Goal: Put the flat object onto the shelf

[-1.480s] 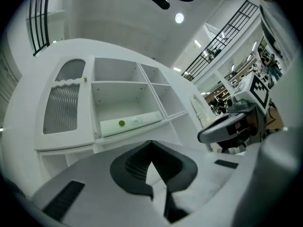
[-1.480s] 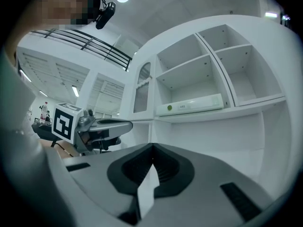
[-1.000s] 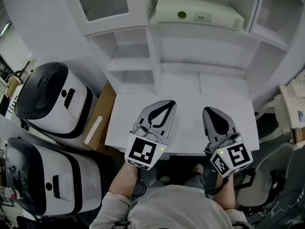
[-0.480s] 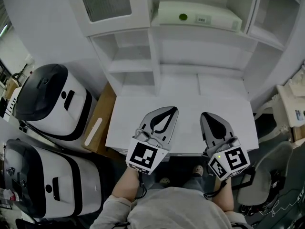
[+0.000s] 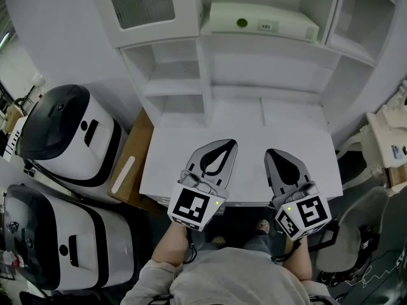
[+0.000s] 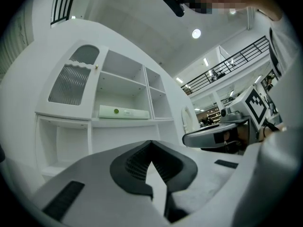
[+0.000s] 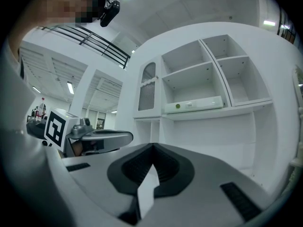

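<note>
The flat pale-green box [image 5: 261,19] lies on a shelf [image 5: 267,42] of the white shelf unit, at twelve o'clock in the head view, well apart from both grippers. The left gripper [image 5: 222,146] hovers over the white desk [image 5: 172,157] with its jaws together and nothing between them. The right gripper [image 5: 275,154], just beside it at three o'clock, is likewise closed and empty. Two white-and-black machines [image 5: 70,132] stand beside the desk at about nine o'clock.
</note>
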The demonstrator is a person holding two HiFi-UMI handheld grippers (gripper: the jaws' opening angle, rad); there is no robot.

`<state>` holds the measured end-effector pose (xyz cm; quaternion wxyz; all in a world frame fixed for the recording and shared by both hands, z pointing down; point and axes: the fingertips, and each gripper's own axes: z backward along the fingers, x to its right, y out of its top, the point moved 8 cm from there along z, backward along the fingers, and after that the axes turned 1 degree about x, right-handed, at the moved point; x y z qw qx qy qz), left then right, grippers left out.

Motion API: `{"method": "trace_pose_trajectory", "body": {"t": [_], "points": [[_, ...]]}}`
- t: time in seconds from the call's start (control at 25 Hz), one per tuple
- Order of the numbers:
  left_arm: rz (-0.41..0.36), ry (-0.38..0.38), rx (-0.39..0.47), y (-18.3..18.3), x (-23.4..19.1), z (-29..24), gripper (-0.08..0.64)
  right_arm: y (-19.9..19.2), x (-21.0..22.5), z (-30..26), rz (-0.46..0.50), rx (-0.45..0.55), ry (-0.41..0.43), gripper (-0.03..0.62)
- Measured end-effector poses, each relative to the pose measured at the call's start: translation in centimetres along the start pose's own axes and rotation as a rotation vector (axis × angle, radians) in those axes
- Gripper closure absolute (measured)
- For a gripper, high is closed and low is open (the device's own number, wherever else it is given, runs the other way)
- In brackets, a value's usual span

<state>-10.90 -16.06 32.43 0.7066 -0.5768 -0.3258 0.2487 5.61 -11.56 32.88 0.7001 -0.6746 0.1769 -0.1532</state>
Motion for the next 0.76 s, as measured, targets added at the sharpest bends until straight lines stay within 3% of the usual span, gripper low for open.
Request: {"method": "trace_pose_trajectory", "body": {"t": [0.28,0.76], "points": [[0.009,-0.007,0.045,0.3,0.2,0.4,0.548,0.0,-0.5,0.5,0.000,-0.006,-0.012,0.583],[0.018,-0.023,0.043,0.1,0.8,1.5,0.548,-0.2,-1.6,1.2,-0.002,-0.013,-0.037,0.584]]}}
